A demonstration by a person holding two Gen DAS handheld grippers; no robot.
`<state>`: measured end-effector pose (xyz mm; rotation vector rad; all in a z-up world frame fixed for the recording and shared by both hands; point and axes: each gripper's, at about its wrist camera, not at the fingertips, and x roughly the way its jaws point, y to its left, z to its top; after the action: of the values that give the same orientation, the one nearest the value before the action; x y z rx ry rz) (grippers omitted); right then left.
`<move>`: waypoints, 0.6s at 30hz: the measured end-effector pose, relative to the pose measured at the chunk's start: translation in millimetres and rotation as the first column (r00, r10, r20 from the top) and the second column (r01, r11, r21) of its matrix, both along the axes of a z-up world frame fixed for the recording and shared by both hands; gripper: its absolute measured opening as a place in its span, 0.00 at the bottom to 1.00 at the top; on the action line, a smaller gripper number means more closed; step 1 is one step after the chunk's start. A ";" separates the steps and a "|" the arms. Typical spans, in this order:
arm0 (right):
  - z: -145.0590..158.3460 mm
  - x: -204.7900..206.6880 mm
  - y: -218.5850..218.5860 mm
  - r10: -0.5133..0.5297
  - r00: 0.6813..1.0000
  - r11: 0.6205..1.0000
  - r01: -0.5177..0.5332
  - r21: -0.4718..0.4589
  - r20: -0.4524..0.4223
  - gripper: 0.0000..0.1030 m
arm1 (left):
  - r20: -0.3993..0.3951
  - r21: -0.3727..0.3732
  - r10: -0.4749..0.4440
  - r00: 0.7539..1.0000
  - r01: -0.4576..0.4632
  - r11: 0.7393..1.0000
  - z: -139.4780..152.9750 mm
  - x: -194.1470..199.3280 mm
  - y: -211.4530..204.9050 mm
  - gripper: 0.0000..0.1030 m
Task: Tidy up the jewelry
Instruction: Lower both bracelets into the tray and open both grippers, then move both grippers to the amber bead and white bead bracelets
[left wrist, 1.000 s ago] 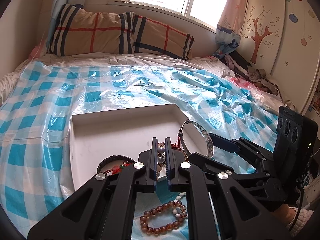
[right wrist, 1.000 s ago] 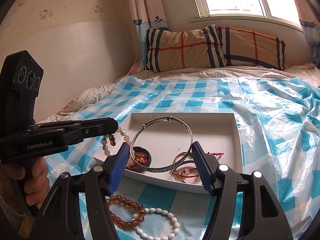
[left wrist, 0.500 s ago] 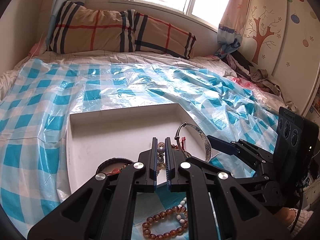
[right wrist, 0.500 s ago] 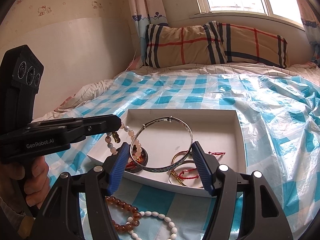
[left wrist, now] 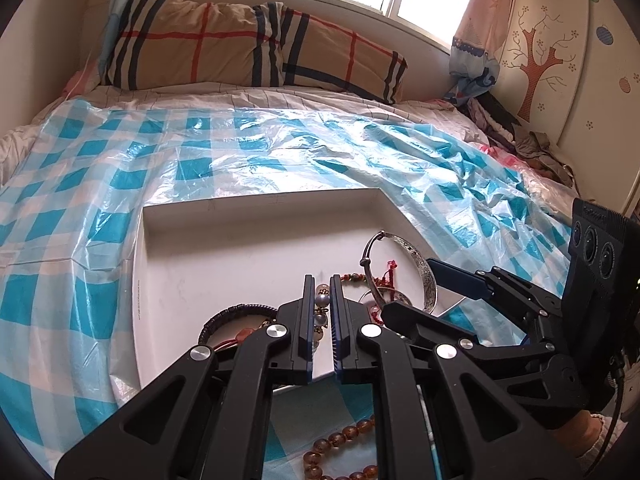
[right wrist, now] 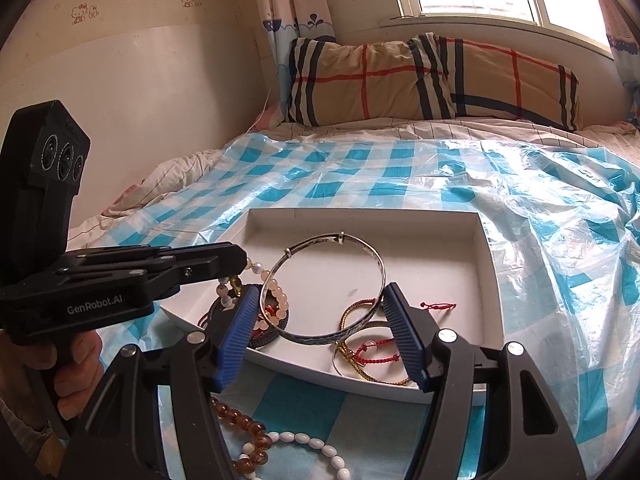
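The left hand-held gripper [left wrist: 321, 300] is pinched tight on a bead bracelet [right wrist: 269, 296]; the pale pink and grey beads hang down from its tips over the near left corner of the white tray [left wrist: 248, 264]; the lower beads rest on a dark braided ring [right wrist: 276, 330] that lies in that corner. The right hand-held gripper [right wrist: 322, 330] has its blue pads [right wrist: 236, 336] spread wide apart and grips nothing; a big silver bangle [right wrist: 362, 256] sits between the pads, tilted up; I cannot tell if the pads touch it. Red and gold string bracelets [right wrist: 366, 350] lie in a small heap by the near edge of the tray, just beside the bangle. The tray sits on a blue and white checked plastic sheet [left wrist: 120, 184] that covers the bed. In front of the tray, on the sheet, lie an amber bead bracelet [right wrist: 244, 424] and a white bead bracelet [right wrist: 316, 446], touching each other. A striped pillow [left wrist: 240, 48] lies at the far edge of the bed under the window.
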<state>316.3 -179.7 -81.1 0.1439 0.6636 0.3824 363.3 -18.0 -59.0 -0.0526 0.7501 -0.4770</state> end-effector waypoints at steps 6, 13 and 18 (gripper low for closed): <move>4.9 -5.0 -3.8 -0.012 1.000 1.000 0.012 -0.001 0.009 0.61 | -0.020 0.028 0.030 0.999 -0.030 0.999 -5.7 0.3 7.0 0.07; 18.7 -21.8 -10.9 -0.026 1.000 1.000 0.026 -0.008 0.017 0.65 | 0.002 0.087 0.052 0.999 -0.052 0.995 4.9 -12.4 9.0 0.08; 25.3 -35.0 -14.7 -0.027 1.000 1.000 0.027 -0.011 0.007 0.65 | 0.003 0.125 0.078 0.997 -0.078 0.989 9.1 -20.3 12.8 0.16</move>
<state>281.4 -194.4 -55.8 0.1408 0.6560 0.3535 342.9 -5.2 -49.9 0.0345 0.7758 -0.3551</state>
